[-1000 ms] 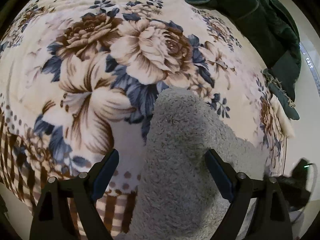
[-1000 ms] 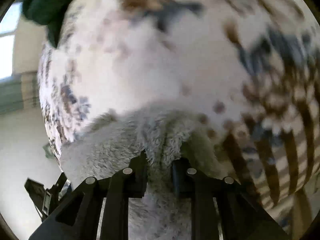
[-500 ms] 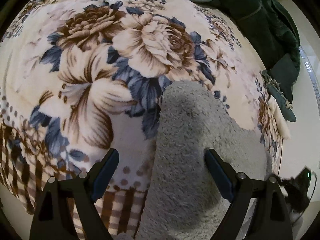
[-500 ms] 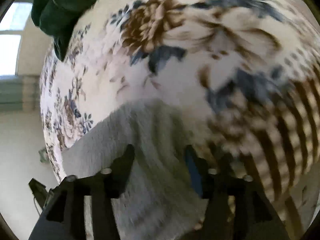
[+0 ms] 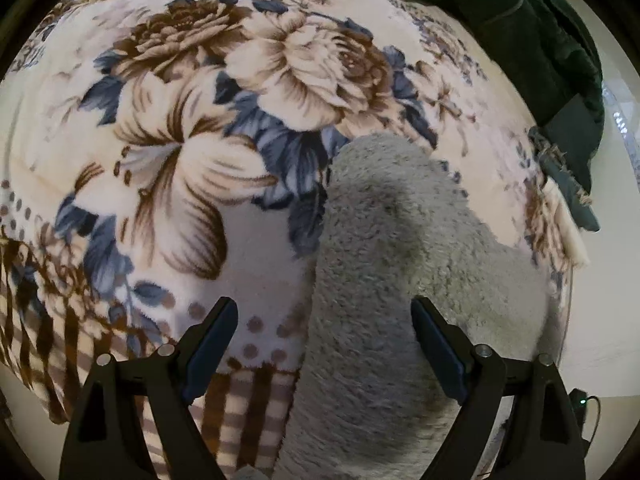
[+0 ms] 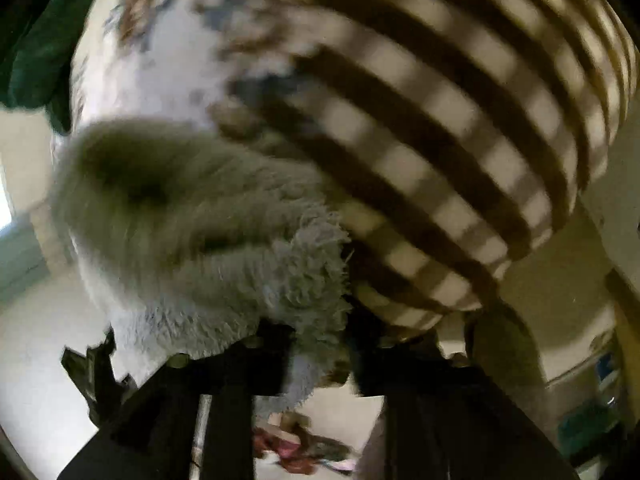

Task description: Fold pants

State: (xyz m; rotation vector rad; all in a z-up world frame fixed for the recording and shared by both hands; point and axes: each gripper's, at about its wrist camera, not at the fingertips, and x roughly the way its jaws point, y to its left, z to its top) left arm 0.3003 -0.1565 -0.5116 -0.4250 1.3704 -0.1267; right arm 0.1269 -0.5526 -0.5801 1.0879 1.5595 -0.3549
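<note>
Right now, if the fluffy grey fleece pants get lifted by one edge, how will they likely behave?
The fluffy grey fleece pants would probably flop and drape, since they lie in soft rounded folds on the floral blanket. The shaggy pile suggests they grip rather than slip. A bunched edge sits between the right gripper jaws, so they likely compress easily.

This looks like a bedroom in a home; a plush floral blanket (image 5: pixel 248 128) in cream, brown and blue covers a bed-like surface, its border checked in brown; a heap of dark green clothing (image 5: pixel 532 32) lies at the blanket's far right corner; fleecy grey pants (image 5: pixel 400 264) lie on the blanket near its checked edge; beyond the blanket's edge there's pale bare floor (image 6: pixel 36 344), and a bright window (image 6: pixel 6 200) shows at the far left, blurred.
</note>
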